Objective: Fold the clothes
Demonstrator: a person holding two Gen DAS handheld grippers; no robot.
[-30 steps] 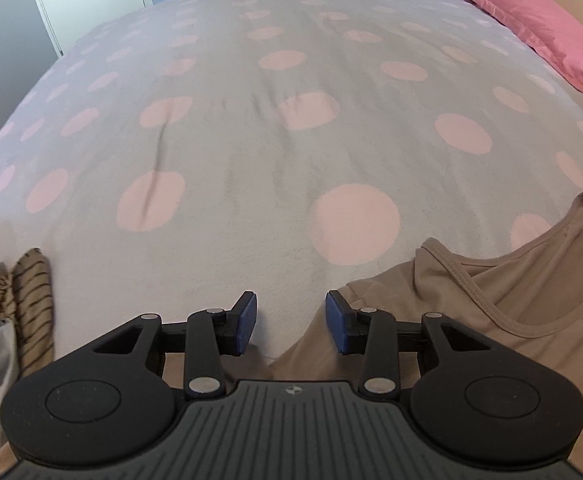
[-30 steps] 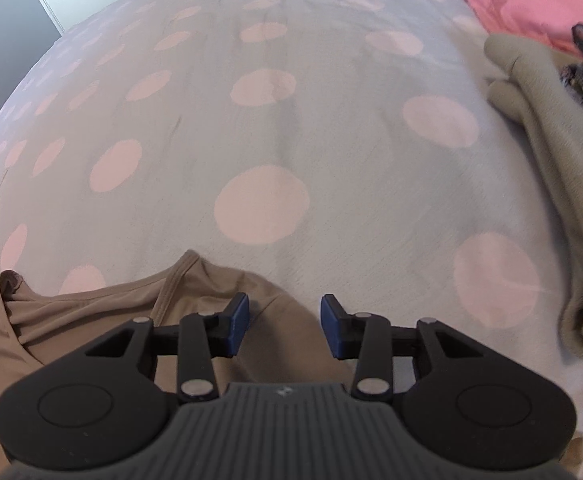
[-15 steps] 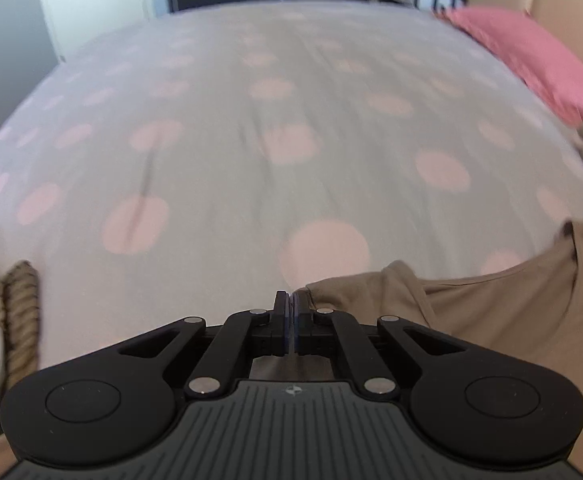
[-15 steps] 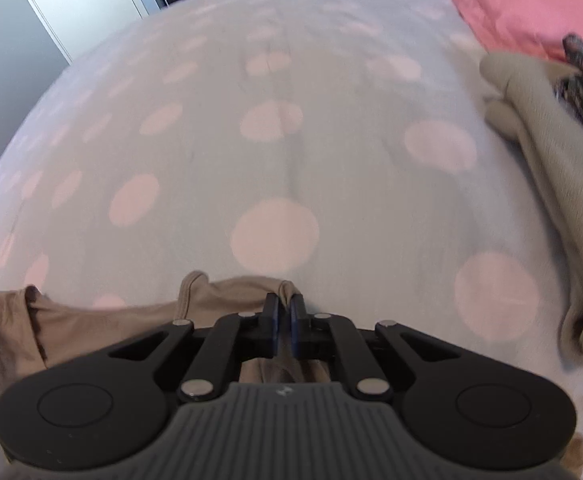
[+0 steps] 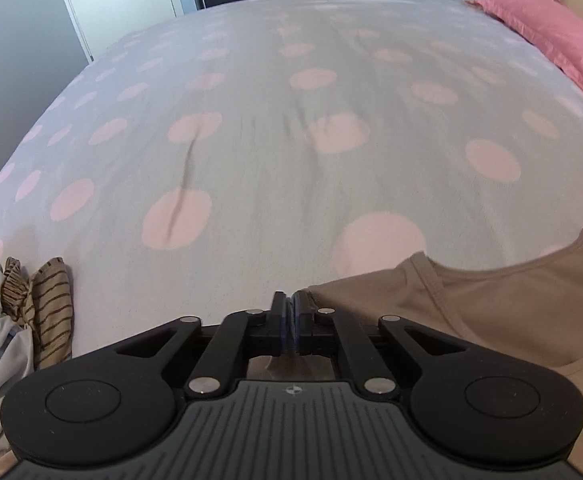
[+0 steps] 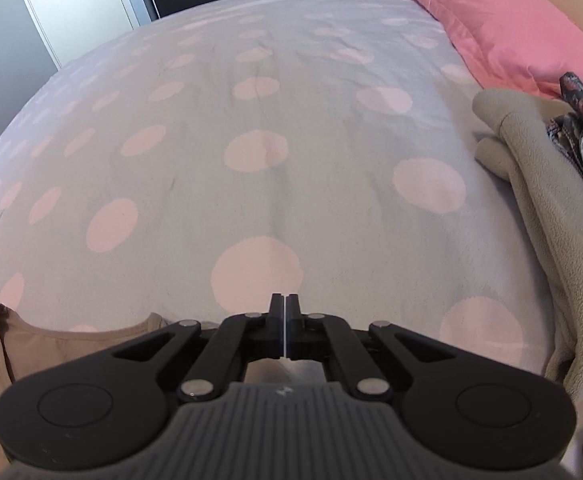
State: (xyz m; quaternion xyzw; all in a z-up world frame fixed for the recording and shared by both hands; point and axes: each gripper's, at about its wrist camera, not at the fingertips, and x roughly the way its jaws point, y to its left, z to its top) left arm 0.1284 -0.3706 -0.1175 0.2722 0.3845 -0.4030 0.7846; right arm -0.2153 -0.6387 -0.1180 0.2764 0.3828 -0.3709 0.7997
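Fingers (image 5: 300, 312) pinching tan top (image 5: 491, 304), both grippers

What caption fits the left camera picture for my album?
Left gripper shut on the tan top, above a grey bedspread with pink dots.

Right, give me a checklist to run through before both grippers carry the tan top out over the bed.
1. Left gripper shut on the tan top: ok, fabric edge sits at the closed pads.
2. Right gripper shut on the top: cannot tell, jaws are closed, the cloth between them is hidden.
3. Top stretched between the two grips: cannot tell, neither view shows the whole span.
4. Open polka-dot bedspread ahead: ok.
5. Striped garment pile apart from the left grip: ok.
6. Beige fleece apart from the right grip: ok.
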